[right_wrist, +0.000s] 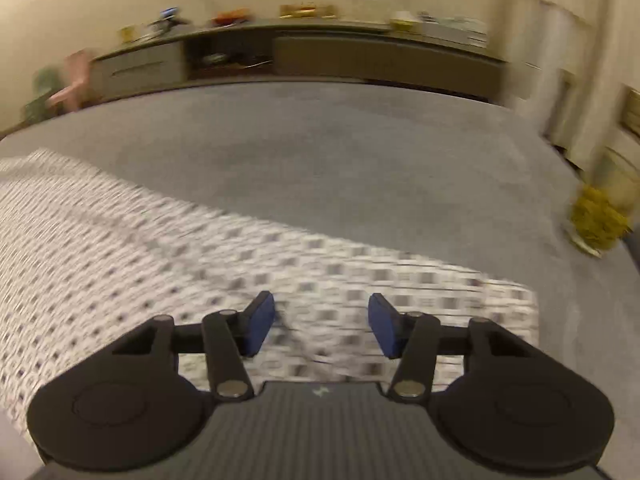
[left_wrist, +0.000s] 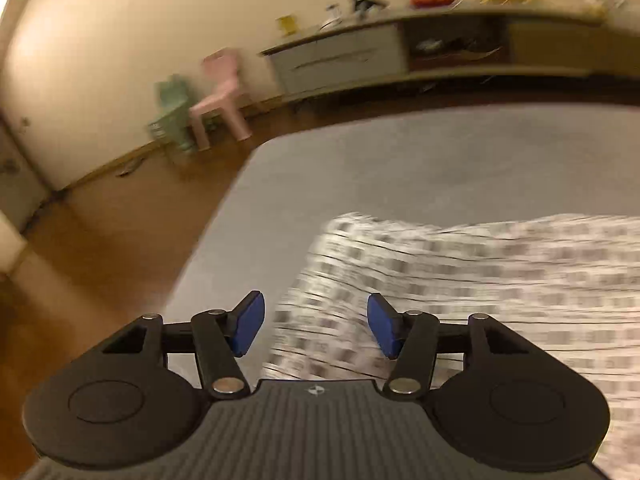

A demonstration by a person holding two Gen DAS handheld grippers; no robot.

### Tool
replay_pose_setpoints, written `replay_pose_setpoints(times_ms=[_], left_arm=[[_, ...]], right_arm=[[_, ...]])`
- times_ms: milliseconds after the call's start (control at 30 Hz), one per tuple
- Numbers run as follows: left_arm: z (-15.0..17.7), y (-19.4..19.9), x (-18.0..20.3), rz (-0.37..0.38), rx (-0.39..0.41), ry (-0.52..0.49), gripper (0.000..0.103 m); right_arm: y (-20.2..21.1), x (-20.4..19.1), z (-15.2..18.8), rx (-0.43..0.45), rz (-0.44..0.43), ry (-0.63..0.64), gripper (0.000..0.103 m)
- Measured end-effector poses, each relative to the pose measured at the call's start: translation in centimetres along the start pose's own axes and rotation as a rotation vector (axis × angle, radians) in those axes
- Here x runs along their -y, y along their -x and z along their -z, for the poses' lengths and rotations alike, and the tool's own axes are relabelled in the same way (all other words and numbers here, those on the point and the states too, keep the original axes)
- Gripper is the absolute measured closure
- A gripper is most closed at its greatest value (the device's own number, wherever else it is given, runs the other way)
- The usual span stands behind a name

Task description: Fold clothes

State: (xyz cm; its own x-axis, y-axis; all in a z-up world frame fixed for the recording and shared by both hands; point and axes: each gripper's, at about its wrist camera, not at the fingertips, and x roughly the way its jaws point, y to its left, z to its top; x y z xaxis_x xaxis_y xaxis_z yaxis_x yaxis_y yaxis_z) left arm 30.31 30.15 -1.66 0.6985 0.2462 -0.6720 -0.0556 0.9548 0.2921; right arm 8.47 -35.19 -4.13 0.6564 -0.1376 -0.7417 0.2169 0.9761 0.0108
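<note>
Checked cloth (left_wrist: 480, 280) lay on grey bed (left_wrist: 400, 160) in left wrist view; left gripper (left_wrist: 316, 324) hung over its edge, jaws apart, empty. Right wrist view: right gripper (right_wrist: 322, 326) above cloth (right_wrist: 160, 248), jaws apart, nothing clamped.

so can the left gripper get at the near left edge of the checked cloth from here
Probably yes: the left gripper hangs open over the checked cloth, whose edge lies between the fingers with nothing in between.

You are working in a home living room: a long low cabinet (right_wrist: 360, 56) is lining the wall, two small plastic chairs (left_wrist: 216, 96) are standing nearby, grey carpet (right_wrist: 360, 160) is covering the wood floor.
</note>
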Motion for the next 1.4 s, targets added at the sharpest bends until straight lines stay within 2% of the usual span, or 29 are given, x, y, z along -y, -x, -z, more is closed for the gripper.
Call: replay_pose_setpoints(times_ms=[67,100,133,200,267,333,400,533,567,600,633,700,767,833,900,1067,1167,1233,1267,1367,1400], left_arm=[[0.0,2.4,1.4,0.143,0.025,0.002,0.042],[0.2,3.3,2.3,0.214,0.028,-0.008,0.042],[0.9,3.8,3.4,0.251,0.016,-0.033,0.042],[2.1,4.1,5.0,0.258,-0.001,-0.094,0.042],[2.9,4.1,5.9,0.265,-0.021,-0.117,0.042],[4.2,4.1,4.9,0.281,-0.033,-0.059,0.037],[5.0,4.2,4.0,0.289,-0.057,0.01,0.036],[5.3,4.4,3.5,0.124,-0.054,-0.029,0.033],[5.3,4.4,3.3,0.069,-0.057,-0.043,0.033],[5.4,4.6,3.4,0.011,-0.06,-0.068,0.033],[5.5,4.8,3.4,-0.044,-0.063,-0.09,0.033],[5.0,6.0,3.2,-0.055,-0.042,-0.085,0.037],[4.4,7.2,3.1,-0.062,-0.019,-0.078,0.037],[2.9,9.7,3.4,0.032,0.043,-0.008,0.037],[1.4,12.5,4.8,0.167,0.103,0.042,0.036],[-0.7,19.6,13.5,0.456,0.218,-0.033,0.035],[-0.2,23.0,20.1,0.658,0.218,-0.068,0.033],[0.3,24.3,25.5,0.795,0.167,-0.103,0.033],[0.6,24.8,28.3,0.859,0.136,-0.123,0.033],[1.0,26.9,36.9,0.997,0.085,-0.193,0.033],[1.1,27.7,39.8,1.041,0.068,-0.217,0.032]], right_arm=[[0.8,2.2,-0.1,0.016,0.028,-0.104,0.055],[1.2,3.2,0.0,0.02,0.02,-0.148,0.055],[1.4,3.8,0.3,0.013,-0.01,-0.166,0.055],[0.5,3.6,0.4,-0.017,-0.029,-0.13,0.056],[0.4,3.1,1.2,-0.039,-0.002,-0.056,0.059],[0.1,2.1,1.5,-0.025,0.027,-0.009,0.06],[-0.7,2.9,0.4,-0.019,0.039,-0.04,0.06],[-1.7,3.9,0.0,0.007,0.063,-0.038,0.059],[-1.5,4.5,0.4,0.002,0.072,-0.046,0.062],[-0.9,5.4,0.9,0.005,0.08,-0.07,0.069],[0.5,7.0,1.4,0.024,0.084,-0.134,0.069],[3.3,10.3,2.4,0.063,0.092,-0.261,0.056],[5.5,13.1,4.2,0.064,0.077,-0.369,0.054],[6.9,14.7,6.8,0.027,0.038,-0.443,0.054],[8.0,14.8,9.1,-0.009,0.018,-0.463,0.054],[8.6,11.4,10.7,-0.043,0.044,-0.369,0.053],[8.6,9.3,10.5,-0.06,0.091,-0.229,0.052],[8.8,8.1,10.4,-0.059,0.086,-0.126,0.071],[8.9,7.4,10.4,-0.055,0.085,-0.077,0.086],[9.1,4.9,10.8,-0.021,0.151,0.09,0.091],[9.4,3.6,11.2,0.01,0.201,0.176,0.091]])
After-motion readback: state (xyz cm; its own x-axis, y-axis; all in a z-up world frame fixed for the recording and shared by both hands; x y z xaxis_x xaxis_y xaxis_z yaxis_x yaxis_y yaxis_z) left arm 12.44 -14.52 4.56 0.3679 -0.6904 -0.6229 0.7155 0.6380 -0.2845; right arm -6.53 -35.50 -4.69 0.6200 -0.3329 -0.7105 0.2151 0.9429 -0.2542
